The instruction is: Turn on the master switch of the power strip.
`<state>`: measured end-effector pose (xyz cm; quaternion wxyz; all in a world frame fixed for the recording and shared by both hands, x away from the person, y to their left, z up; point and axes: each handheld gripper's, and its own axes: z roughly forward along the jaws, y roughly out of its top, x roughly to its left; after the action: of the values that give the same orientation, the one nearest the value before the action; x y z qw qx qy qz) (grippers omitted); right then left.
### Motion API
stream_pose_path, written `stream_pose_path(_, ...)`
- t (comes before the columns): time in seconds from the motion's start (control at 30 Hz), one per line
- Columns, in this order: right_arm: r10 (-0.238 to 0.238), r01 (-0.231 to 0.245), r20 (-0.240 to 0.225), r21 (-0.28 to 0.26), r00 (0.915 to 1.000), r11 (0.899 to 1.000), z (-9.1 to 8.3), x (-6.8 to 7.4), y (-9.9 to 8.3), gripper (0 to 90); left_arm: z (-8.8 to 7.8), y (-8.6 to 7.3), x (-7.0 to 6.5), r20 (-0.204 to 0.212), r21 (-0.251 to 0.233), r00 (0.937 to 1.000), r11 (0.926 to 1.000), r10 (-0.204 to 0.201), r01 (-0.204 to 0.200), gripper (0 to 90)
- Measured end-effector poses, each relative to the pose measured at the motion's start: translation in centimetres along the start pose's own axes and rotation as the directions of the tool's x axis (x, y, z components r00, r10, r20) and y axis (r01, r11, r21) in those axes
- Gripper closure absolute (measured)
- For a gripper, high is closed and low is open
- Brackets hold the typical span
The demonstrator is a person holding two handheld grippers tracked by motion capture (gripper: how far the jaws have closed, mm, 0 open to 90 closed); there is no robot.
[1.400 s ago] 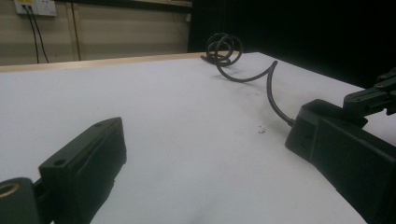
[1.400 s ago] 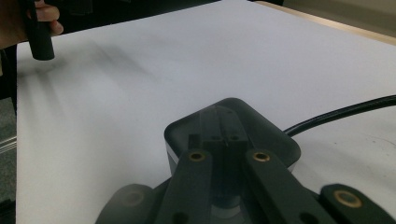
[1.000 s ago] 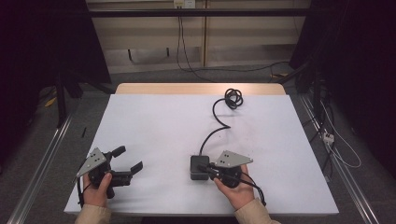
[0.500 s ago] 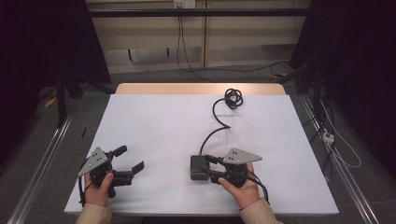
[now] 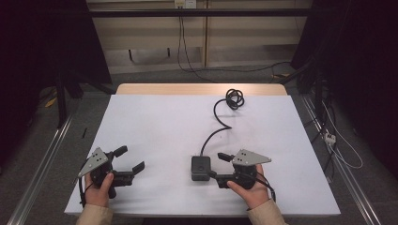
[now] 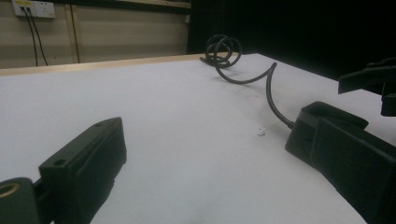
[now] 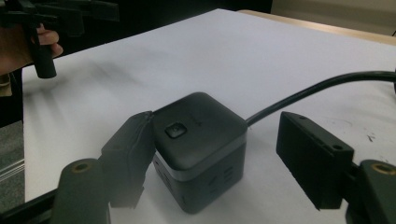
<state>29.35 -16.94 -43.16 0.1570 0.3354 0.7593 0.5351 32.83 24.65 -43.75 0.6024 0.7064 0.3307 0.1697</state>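
Since the earlier frame the right gripper (image 5: 218,165) has drawn back a little toward the table's near right, and its jaws have just been opening: they were clamped on the black cube (image 5: 201,168) and now stand apart, with the cube between them. In the right gripper view one jaw sits just beside, perhaps touching, the cube's side, blurred; the other stands clear of it, so nothing is gripped.

Right hand (image 5: 248,190): enters from the bottom edge, beige sleeve, wrapped round the gripper body from below, jaws pointing left across the table, grey three-cornered plate on top.

Left hand (image 5: 98,187): near the table's front left corner, held in place. Left gripper (image 5: 129,159) points right and slightly away, jaws wide apart, holding nothing.

Cube: rests on the white table (image 5: 155,126), near the front edge, right of centre. Its black cable (image 5: 217,126) runs away toward the far edge and ends in a loose coil (image 5: 234,99).

Markings: a small square button (image 7: 176,129) on the cube's top face; beside it a faint mark, too small to read. No legible writing.
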Motion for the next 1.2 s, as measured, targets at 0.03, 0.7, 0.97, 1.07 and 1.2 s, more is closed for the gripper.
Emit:
stream_pose_path(0.03,0.001,-0.001,0.003,0.004,1.0000,1.000,-0.1,-0.1,-0.1,27.7,0.0,0.0,0.0,0.001,0.000,1.0000,1.0000,0.000,0.000,3.3)
stream_pose_path(0.7,-0.008,0.006,0.079,0.023,0.9969,1.000,-2.2,-2.1,-1.7,14.1,-0.1,-0.1,0.0,-0.003,-0.003,1.0000,1.0000,-0.008,0.008,3.2)
stream_pose_path(0.97,-0.005,0.002,0.100,0.031,0.9950,1.000,-3.2,-2.8,-2.1,12.7,-0.1,-0.1,0.0,-0.002,-0.002,1.0000,1.0000,-0.008,0.008,3.3)
stream_pose_path(1.07,-0.009,0.006,0.108,0.031,0.9941,0.999,-3.4,-3.0,-2.2,12.7,-0.1,-0.1,0.0,-0.003,-0.002,1.0000,1.0000,-0.007,0.007,3.3)
stream_pose_path(1.2,-0.010,0.007,0.115,0.033,0.9934,0.999,-3.8,-3.2,-2.3,12.3,-0.2,-0.1,0.0,-0.003,-0.001,1.0000,1.0000,-0.005,0.005,3.3)
